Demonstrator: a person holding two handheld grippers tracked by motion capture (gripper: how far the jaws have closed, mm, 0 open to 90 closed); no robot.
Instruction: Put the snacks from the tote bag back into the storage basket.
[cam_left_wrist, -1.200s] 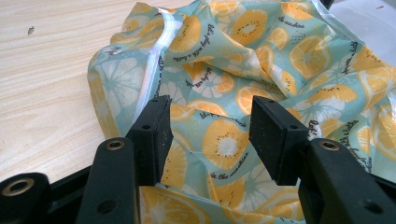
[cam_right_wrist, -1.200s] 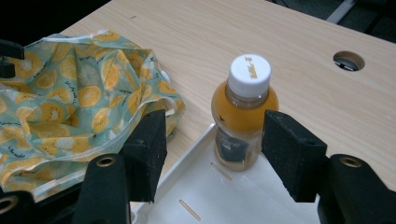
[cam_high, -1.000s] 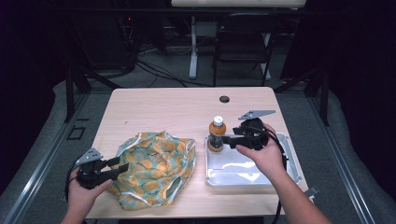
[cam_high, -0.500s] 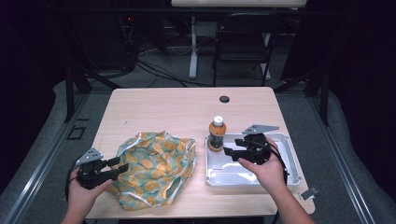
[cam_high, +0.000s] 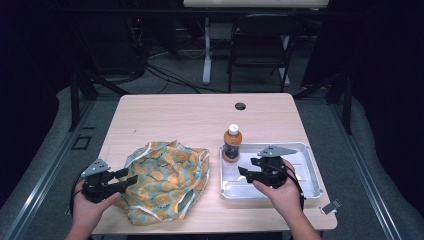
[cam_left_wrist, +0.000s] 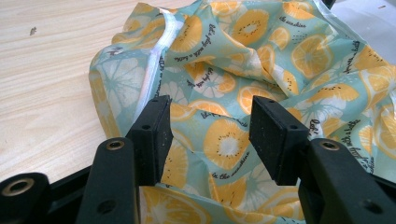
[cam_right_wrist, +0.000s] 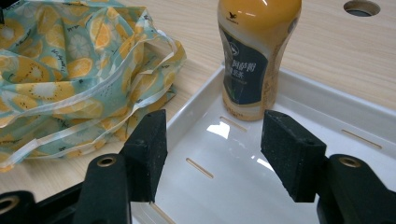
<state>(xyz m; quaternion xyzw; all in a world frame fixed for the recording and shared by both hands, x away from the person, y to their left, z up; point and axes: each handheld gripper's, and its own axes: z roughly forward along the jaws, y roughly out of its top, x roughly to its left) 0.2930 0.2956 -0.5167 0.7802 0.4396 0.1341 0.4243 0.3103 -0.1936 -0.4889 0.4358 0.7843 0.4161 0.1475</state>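
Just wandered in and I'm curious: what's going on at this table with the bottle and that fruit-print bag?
A person sits at a wooden table with a hand-held gripper in each hand. The left gripper is open at the edge of a crumpled bag printed with orange slices. The right gripper hangs open over a white tray, pointing at an orange drink bottle that stands upright in the tray's corner nearest the bag. Neither gripper holds anything right now.

The bottle (cam_high: 232, 143) stood in the tray's (cam_high: 310, 170) ten-o'clock corner. The bag (cam_high: 165, 177) lay at the tray's nine o'clock, the table hole (cam_high: 240, 106) at twelve.
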